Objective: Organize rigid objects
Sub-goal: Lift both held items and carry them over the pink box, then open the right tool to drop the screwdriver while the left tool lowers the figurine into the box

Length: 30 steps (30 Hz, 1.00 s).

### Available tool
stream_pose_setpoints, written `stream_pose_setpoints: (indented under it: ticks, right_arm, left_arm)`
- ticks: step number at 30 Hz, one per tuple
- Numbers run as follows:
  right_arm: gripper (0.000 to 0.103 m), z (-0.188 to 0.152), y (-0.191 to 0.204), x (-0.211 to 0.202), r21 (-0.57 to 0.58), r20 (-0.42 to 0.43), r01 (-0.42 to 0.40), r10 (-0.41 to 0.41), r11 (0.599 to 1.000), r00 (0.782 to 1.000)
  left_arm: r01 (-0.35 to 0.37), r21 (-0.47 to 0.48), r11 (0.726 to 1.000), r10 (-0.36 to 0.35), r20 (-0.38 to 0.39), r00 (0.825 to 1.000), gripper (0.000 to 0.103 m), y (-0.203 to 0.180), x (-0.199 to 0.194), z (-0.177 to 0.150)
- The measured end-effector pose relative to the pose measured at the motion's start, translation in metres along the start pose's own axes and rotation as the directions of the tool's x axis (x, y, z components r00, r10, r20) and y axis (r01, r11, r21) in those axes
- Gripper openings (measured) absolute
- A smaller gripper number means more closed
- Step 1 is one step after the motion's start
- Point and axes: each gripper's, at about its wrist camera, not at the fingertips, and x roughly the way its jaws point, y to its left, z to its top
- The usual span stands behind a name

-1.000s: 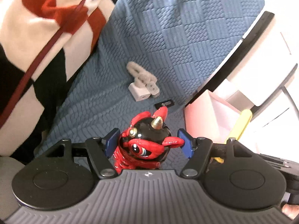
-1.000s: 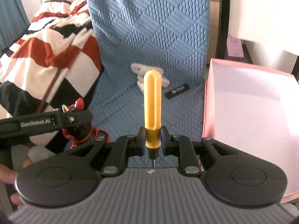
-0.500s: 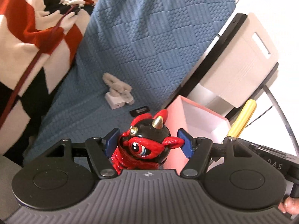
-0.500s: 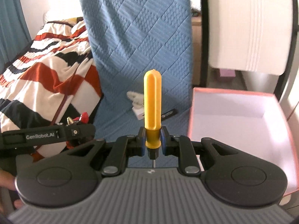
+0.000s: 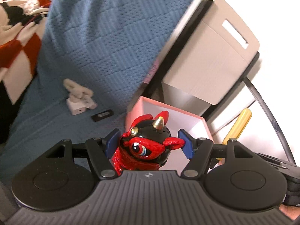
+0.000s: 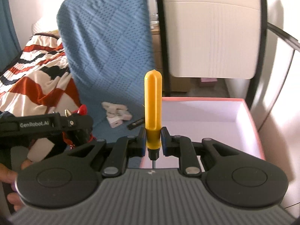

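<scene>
The lower body of the red and black figurine [image 5: 146, 148] is hidden behind the left gripper's [image 5: 149, 142] housing. The yellow screwdriver's [image 6: 153, 112] metal tip disappears behind the right gripper's [image 6: 153, 140] body. The writing on the small black stick [image 5: 102, 115] is too small to read. The blue blanket [image 5: 112, 43] and striped bedding [image 6: 35, 82] are blurred, and a hand [image 6: 11, 183] is cut off at the left edge.

Right hand-held gripper [image 6: 153, 142] clamps yellow screwdriver [image 6: 152, 108] upright; pink box [image 6: 249, 123] behind
</scene>
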Motion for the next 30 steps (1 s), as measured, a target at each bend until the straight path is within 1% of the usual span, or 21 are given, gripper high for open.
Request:
stream_pose_setpoints:
  ticks: [6, 9, 14, 19, 25, 27, 30]
  right_arm:
    - [0.020, -0.002, -0.038, 0.005, 0.012, -0.013, 0.029, -0.029, 0.999, 0.999]
    - [0.020, -0.006, -0.056, 0.010, 0.023, -0.028, 0.042, -0.041, 0.999, 0.999]
    - [0.020, -0.016, -0.083, 0.023, 0.033, -0.070, 0.053, -0.050, 0.998, 0.996]
    - [0.020, -0.028, -0.109, 0.042, 0.047, -0.118, 0.059, -0.053, 0.997, 0.992]
    - [0.020, -0.049, -0.134, 0.079, 0.054, -0.191, 0.071, -0.060, 0.996, 0.980]
    - [0.020, -0.058, -0.142, 0.095, 0.057, -0.231, 0.076, -0.061, 0.995, 0.971]
    - [0.020, -0.067, -0.149, 0.111, 0.060, -0.265, 0.075, -0.056, 0.995, 0.963]
  left_arm:
    - [0.019, 0.026, 0.999, -0.018, -0.023, 1.000, 0.072, -0.035, 0.030, -0.005]
    - [0.018, 0.036, 0.999, -0.016, -0.044, 0.999, 0.072, -0.049, 0.048, -0.011]
    - [0.011, 0.048, 0.999, -0.007, -0.082, 0.997, 0.072, -0.067, 0.080, -0.020]
    - [-0.004, 0.059, 0.998, 0.011, -0.111, 0.994, 0.072, -0.078, 0.112, -0.033]
    - [-0.025, 0.084, 0.996, 0.041, -0.196, 0.980, 0.072, -0.085, 0.158, -0.058]
    - [-0.029, 0.095, 0.995, 0.049, -0.219, 0.974, 0.072, -0.088, 0.172, -0.066]
    - [-0.039, 0.113, 0.993, 0.066, -0.246, 0.967, 0.072, -0.091, 0.188, -0.075]
